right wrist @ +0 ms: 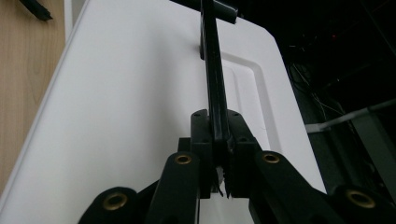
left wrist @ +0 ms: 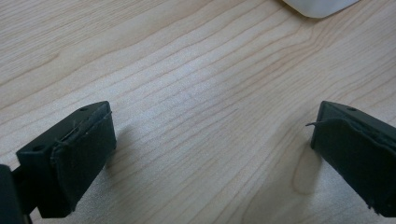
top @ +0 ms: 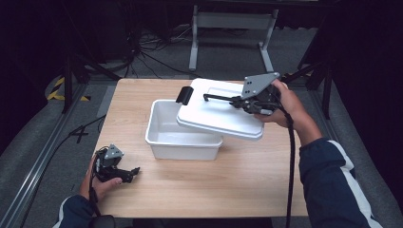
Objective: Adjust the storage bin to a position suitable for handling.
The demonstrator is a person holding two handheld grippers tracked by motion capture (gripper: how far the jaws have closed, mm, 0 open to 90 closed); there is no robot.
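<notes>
A: So, right gripper [right wrist: 218, 179], what's it doing?

B: Its jaws are pinched tight on the thin black handle [right wrist: 214, 79] of the white lid [top: 221, 111], w/ the lid hanging tilted, partly over the white bin [top: 178, 137] and clear of its rim on the near side.

A: Left gripper [left wrist: 210, 154]?

B: Jaws spread wide, nothing btwn them, parked low over the wood table [left wrist: 187, 79] near the person's front-left corner, well apart from the bin.

A: Step?

B: Prob. mid-carry of the lid, either seating it or lifting it off; can't tell which. Next move needs it levelled and squared to the rim, or swung aside.

A: Lid itself?

B: Smooth white plastic, rounded corners, raised panel in the middle, black latch [top: 184, 95] at the far-left end. Bin looks empty.
</notes>
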